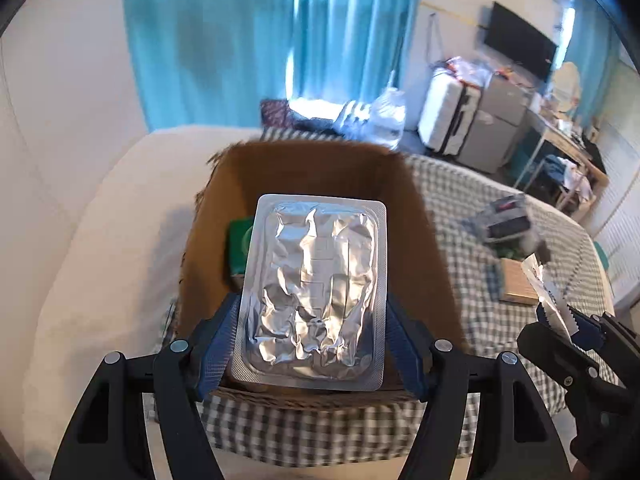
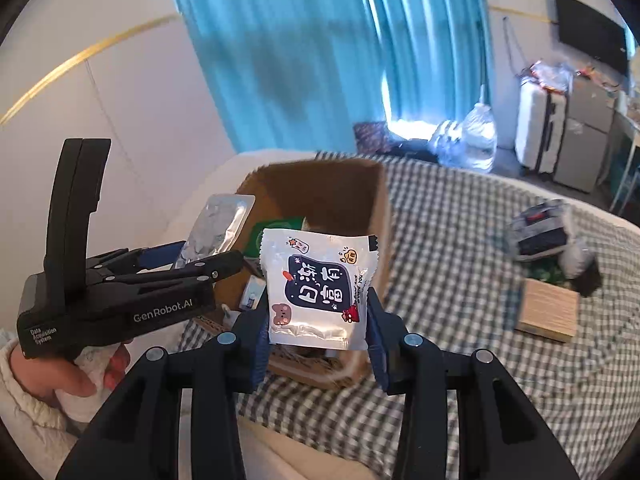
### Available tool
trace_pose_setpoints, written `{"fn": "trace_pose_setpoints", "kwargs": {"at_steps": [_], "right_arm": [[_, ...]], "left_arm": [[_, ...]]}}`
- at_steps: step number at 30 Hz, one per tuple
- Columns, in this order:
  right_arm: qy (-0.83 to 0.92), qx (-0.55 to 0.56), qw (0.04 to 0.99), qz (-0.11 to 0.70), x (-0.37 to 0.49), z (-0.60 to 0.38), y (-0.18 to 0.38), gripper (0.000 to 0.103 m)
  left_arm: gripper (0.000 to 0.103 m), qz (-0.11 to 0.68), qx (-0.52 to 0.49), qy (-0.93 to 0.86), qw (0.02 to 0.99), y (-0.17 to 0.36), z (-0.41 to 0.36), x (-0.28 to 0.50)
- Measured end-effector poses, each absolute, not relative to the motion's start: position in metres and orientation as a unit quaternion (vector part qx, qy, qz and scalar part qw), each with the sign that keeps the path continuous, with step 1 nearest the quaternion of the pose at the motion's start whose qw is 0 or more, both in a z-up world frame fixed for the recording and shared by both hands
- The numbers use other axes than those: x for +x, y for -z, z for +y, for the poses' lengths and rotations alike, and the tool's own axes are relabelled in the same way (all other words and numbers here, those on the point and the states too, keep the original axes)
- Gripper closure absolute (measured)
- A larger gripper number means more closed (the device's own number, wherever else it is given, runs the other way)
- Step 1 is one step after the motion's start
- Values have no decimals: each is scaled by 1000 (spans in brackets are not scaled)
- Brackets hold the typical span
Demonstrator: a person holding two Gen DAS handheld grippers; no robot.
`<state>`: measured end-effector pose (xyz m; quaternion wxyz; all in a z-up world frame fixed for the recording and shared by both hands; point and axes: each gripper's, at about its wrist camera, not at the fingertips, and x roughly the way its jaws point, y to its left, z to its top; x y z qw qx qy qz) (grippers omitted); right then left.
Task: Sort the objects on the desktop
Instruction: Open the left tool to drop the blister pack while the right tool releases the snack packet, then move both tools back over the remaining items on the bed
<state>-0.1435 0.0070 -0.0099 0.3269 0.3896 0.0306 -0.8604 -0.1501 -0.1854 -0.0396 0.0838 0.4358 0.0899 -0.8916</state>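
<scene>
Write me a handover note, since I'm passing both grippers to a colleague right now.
Left gripper: shut on the foil blister pack, held over the cardboard box.
Right gripper: shut on the white snack packet, also at the box.
Done: a green item lies inside.
Left: drop both, then sort the wooden block and the dark bundle on the checked cloth.
</scene>
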Motion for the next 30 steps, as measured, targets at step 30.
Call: {"fn": "trace_pose_setpoints", "kwargs": {"at_steps": [30], "right_arm": [[899,325,291,-35,-141,59,-6,27]], "left_arm": [[0,100,436,888,107,40,-165,-110]]}}
